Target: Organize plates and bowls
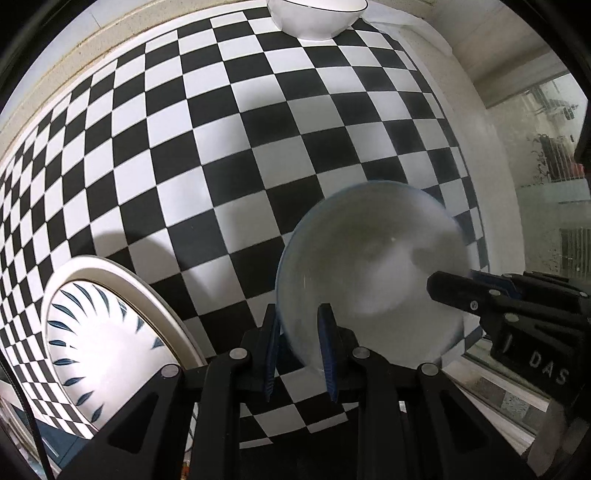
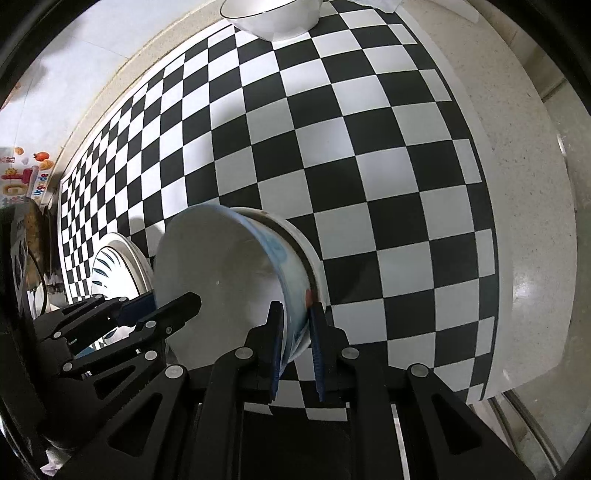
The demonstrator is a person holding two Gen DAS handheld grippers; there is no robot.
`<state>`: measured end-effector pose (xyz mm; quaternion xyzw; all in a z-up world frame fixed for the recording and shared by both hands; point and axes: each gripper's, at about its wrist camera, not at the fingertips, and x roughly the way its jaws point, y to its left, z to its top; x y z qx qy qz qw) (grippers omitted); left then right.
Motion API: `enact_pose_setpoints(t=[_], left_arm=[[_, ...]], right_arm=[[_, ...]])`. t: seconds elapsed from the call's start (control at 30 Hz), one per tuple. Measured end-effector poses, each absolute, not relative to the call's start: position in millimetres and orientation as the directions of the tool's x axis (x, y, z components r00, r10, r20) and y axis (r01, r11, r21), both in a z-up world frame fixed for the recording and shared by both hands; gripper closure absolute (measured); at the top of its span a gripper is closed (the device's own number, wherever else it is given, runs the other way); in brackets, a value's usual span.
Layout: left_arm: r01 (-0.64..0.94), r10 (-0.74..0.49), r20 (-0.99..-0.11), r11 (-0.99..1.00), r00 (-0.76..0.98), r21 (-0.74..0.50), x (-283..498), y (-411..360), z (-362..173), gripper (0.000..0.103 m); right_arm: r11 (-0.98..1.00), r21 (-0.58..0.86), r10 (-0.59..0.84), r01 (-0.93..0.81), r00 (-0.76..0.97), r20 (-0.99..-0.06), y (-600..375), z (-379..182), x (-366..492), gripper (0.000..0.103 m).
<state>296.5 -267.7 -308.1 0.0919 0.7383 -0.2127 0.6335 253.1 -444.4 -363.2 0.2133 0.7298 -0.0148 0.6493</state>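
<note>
Both tools are gripping the same bowl [image 2: 229,280]: the left gripper [image 1: 301,347] is pinching its near rim between blue pads [image 1: 327,343], and the right gripper [image 2: 297,347] is clamping the opposite rim, one finger inside and one outside the wall. That bowl is hanging tilted, mouth turned sideways, above the checkered mat [image 1: 207,155], close to the patterned plate [image 1: 110,332] and, by the look of it, clear of the surface. It is looking like glazed ceramic, so it is probably handling as stiff, fairly heavy, slick under the pads and likely to chip if knocked; the thin rim is offering the only purchase, and two opposed holds are keeping it from swinging. A blue and red pattern is showing on its outer wall in the right wrist view. Counting what is showing: two bowls, the held one and a white bowl with a dark rim line [image 1: 317,16] sitting at the far edge of the mat, and one plate with blue leaf strokes lying on the mat.
</note>
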Motion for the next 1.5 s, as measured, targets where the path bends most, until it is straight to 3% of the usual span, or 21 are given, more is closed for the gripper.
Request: enact_pose_setpoints(t=[0.13,0.3,0.37,0.43,0.6,0.8,0.87,0.93,1.07,1.3,1.5], left_arm=[[0.414,-0.131,-0.975,0.889,-0.179,-0.195,293,-267,-308,0.085],[0.397,-0.177,-0.974,0.891,-0.141,-0.22,312,-257,-269,0.084],[0.371,-0.208,-0.974,0.9,-0.091,-0.227,338,-256,-249,0.083],[0.332,-0.254,-0.965,0.906,-0.064,-0.261,375,-260,-239,0.077],[0.237,-0.316,-0.948,0.918,-0.042,-0.317,473,-284,-253,0.075],[0.173,-0.346,-0.929,0.915,-0.128,-0.365,549,-330,-309,0.075],[0.183,-0.327,-0.933,0.918,-0.152,-0.351,559,-345,-328,0.076],[0.21,-0.284,-0.949,0.928,-0.14,-0.309,563,-354,-338,0.077],[0.253,-0.246,-0.966,0.932,-0.085,-0.26,561,-361,-337,0.089],[0.259,-0.255,-0.966,0.931,-0.046,-0.258,544,-353,-316,0.089],[0.3,-0.283,-0.959,0.915,0.0,-0.27,503,-347,-274,0.089]], right_arm=[[0.901,0.273,0.317,0.336,-0.083,-0.945,-448,-366,251,0.086],[0.88,0.324,0.351,0.346,-0.016,-0.936,-462,-338,260,0.085],[0.863,0.362,0.363,0.353,0.066,-0.93,-477,-318,277,0.073],[0.859,0.374,0.346,0.351,0.141,-0.927,-492,-305,300,0.056],[0.836,0.385,0.304,0.392,0.253,-0.918,-540,-315,390,0.055],[0.799,0.389,0.323,0.459,0.218,-0.921,-564,-368,474,0.055],[0.783,0.396,0.347,0.48,0.191,-0.918,-567,-389,489,0.059],[0.784,0.389,0.354,0.484,0.167,-0.92,-567,-404,499,0.088],[0.817,0.335,0.296,0.47,0.157,-0.942,-563,-410,508,0.089],[0.843,0.317,0.268,0.434,0.171,-0.948,-551,-394,490,0.09],[0.847,0.341,0.266,0.408,0.231,-0.936,-537,-347,451,0.09]])
